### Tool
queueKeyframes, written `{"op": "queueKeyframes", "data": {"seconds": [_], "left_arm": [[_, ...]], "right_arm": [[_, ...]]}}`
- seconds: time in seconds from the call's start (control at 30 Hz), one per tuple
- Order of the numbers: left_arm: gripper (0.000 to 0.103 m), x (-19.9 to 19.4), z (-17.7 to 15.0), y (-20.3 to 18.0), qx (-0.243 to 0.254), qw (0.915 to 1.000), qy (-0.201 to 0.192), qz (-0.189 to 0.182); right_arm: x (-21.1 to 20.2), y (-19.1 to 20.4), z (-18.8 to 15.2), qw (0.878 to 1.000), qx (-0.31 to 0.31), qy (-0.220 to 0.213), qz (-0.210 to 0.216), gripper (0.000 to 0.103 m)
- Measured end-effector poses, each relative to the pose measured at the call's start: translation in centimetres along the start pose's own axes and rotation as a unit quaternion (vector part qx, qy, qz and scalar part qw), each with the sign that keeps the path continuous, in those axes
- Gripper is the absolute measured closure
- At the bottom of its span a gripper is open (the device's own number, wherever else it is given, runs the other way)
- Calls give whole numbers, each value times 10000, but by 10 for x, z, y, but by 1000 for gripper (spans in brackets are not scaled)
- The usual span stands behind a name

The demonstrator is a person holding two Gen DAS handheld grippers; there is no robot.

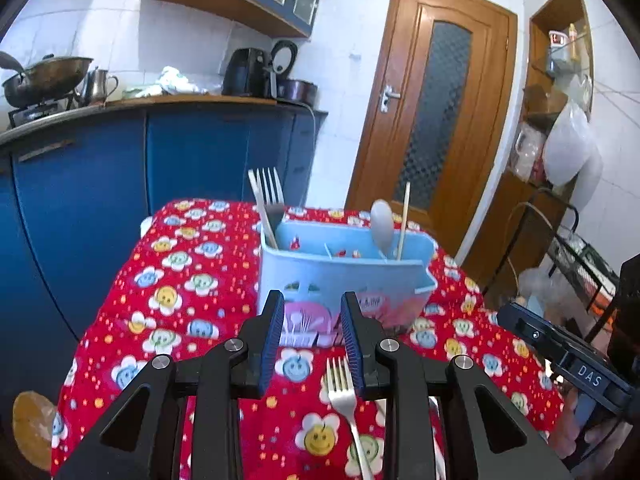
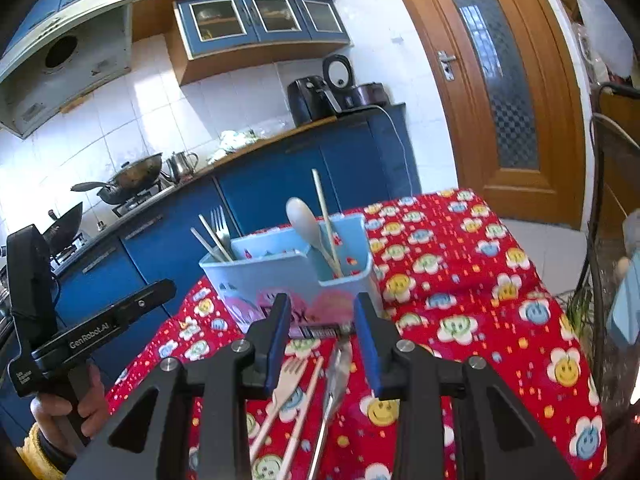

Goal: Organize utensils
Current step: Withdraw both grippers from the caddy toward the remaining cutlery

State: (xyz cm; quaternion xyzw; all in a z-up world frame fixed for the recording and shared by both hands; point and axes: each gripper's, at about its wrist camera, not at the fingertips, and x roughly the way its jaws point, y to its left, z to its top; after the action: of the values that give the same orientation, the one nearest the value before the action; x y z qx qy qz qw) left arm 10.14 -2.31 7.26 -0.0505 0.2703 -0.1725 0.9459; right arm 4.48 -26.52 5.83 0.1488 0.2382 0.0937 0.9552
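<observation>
Both jaws spread, empty: metal fork [image 1: 345, 400] below left gripper [image 1: 312, 334], utensil caddy [image 1: 340, 272] beyond.

Bright daylight filled both views, and the white wall tiles [image 2: 132, 120] came up washed out, almost glaring. Heavy fisheye bending curved the door [image 1: 436, 92] and cabinets [image 2: 256, 16], with black vignette in every corner. The red tablecloth [image 1: 200, 280] read crisp mid-frame; the right wrist view smeared softly toward its right edge. Shadows stayed faint and soft.
</observation>
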Motion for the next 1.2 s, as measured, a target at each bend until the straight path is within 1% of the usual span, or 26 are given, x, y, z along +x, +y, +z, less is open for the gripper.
{"op": "queueKeyframes", "data": {"seconds": [0.33, 0.63, 0.73, 0.97, 1.13, 1.2], "left_arm": [[73, 11, -20, 0, 1, 9980, 629, 49], [73, 29, -36, -7, 52, 9924, 1233, 22], [73, 37, -42, -9, 50, 9886, 1504, -23], [73, 54, -53, -15, -5, 9796, 2002, -149], [73, 61, -59, -22, 49, 9712, 2363, -302], [73, 63, -60, -26, 128, 9663, 2552, -311]], "right_arm": [[-3, -15, -22, 9991, 185, 340, -149, 64], [0, -32, -37, 9969, 394, 625, -263, 64], [0, -38, -42, 9963, 449, 682, -275, 63], [3, -48, -47, 9948, 586, 783, -283, 63], [3, -52, -48, 9943, 633, 812, -286, 63], [2, -54, -49, 9941, 649, 822, -286, 63]]}}
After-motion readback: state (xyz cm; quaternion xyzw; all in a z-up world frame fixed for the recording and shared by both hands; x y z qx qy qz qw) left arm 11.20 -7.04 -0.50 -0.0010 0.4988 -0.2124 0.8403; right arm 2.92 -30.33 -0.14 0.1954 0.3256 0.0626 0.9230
